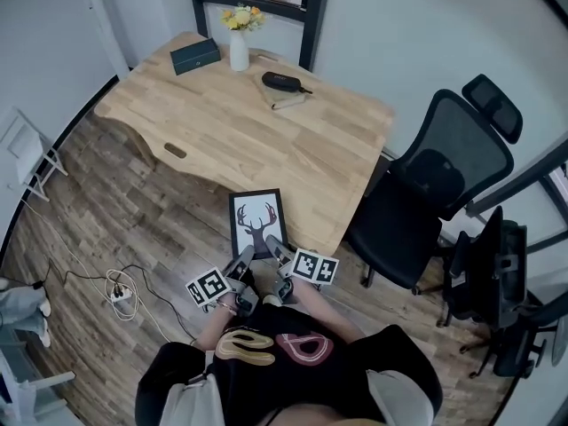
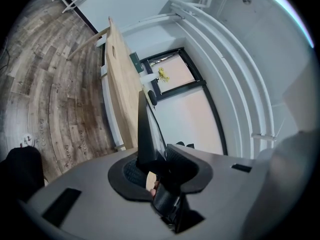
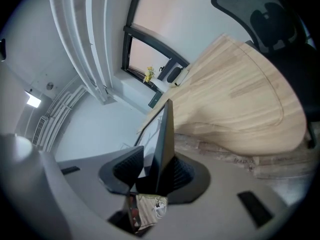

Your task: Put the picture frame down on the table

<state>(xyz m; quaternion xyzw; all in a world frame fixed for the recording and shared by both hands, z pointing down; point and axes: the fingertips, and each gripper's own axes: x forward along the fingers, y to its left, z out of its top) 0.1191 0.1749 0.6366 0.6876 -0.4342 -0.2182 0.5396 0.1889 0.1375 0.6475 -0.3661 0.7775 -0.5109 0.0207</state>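
A black-rimmed rectangular picture frame with a white print of a deer's head (image 1: 257, 223) sits at lower centre of the head view, held by its near edge. The left gripper (image 1: 244, 257) grips that edge towards its left corner and the right gripper (image 1: 277, 251) towards its right. In each gripper view the frame runs edge-on up the middle, with both ribbed pads closed narrowly on its border: left pair (image 2: 150, 166), right pair (image 3: 155, 171). The frame's far end overlaps the near edge of the light wooden table (image 1: 266, 140). It looks lifted rather than resting, though I cannot tell for sure whether its far corner touches the wood. The broad middle of the tabletop shows no objects. The white vase of yellow flowers (image 1: 239, 50), the dark green box (image 1: 195, 56) and the black case (image 1: 281, 82) are grouped along the far side, at the top of the view. As I judge it, the pick-up and approach are done. What remains is to carry the frame over the tabletop, lower it onto the wood and let both pairs of pads go.
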